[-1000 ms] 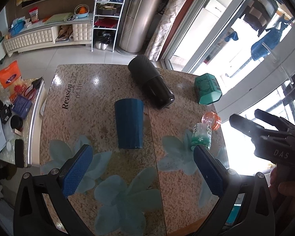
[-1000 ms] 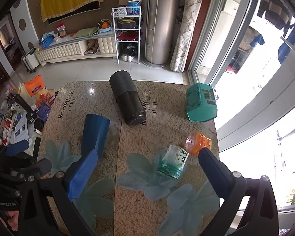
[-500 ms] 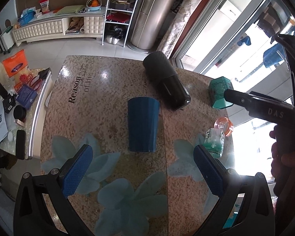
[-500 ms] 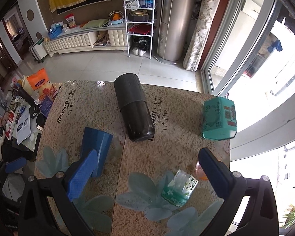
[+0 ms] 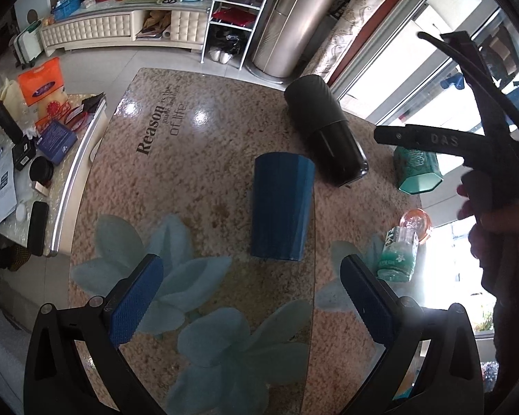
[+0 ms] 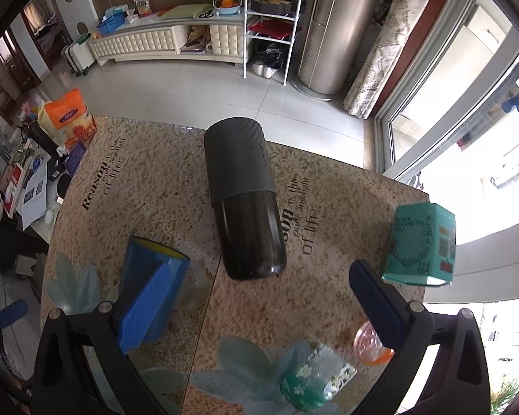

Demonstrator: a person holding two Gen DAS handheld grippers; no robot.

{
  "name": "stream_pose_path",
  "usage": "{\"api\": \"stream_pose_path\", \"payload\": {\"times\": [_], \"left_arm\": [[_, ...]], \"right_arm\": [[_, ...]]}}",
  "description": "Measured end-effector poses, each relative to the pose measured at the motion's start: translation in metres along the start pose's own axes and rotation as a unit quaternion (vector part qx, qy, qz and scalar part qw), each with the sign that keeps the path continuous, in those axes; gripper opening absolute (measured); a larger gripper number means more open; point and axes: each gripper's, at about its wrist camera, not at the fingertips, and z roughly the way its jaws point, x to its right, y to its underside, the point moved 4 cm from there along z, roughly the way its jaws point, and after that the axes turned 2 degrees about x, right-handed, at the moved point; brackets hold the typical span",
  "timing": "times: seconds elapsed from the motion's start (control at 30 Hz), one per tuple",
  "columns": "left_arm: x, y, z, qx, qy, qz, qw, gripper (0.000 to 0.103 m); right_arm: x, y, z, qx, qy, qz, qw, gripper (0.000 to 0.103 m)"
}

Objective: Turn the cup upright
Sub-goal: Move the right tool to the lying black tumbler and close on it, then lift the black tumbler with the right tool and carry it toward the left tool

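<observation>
A dark blue cup (image 5: 280, 207) lies on its side in the middle of the granite table (image 5: 197, 180), its wide end toward the far edge. In the right wrist view the cup (image 6: 148, 266) shows a yellow inner rim and sits partly behind my left finger. My left gripper (image 5: 249, 297) is open and empty, just short of the cup's near end. My right gripper (image 6: 256, 307) is open and empty, facing a black flask (image 6: 242, 197). The right tool's body (image 5: 467, 145) shows in the left wrist view, above the table's right side.
The black flask (image 5: 325, 135) lies on its side just right of the cup. A teal box (image 6: 422, 245), an orange-lidded jar (image 6: 370, 342) and a green tissue pack (image 6: 315, 377) sit on the right. A cluttered side table (image 5: 20, 159) stands left.
Both grippers have moved forward over the table toward the cup and flask. The right tool has risen and moved left in the left wrist view. The cup has not moved.
</observation>
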Motion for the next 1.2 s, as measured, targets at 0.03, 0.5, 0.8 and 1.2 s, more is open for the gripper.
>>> {"api": "stream_pose_path", "payload": {"times": [0.03,0.5,0.8,1.2], "left_arm": [[-0.002,0.001,0.001,0.000,-0.001,-0.002,1.0000,0.103],[-0.048,0.024,0.022,-0.024,-0.035,-0.072,0.9965,0.103],[-0.058,0.033,0.030,-0.028,-0.034,-0.089,0.9950,0.103],[-0.049,0.043,0.032,-0.041,-0.012,-0.099,0.9942,0.103]], "right_arm": [[-0.001,-0.003,0.006,-0.003,-0.001,-0.003,1.000,0.103],[-0.008,-0.027,0.096,-0.079,-0.016,-0.039,0.996,0.103],[0.004,-0.030,0.124,-0.118,-0.027,-0.022,0.992,0.103],[0.011,-0.027,0.124,-0.124,-0.035,-0.044,0.991,0.080]]}}
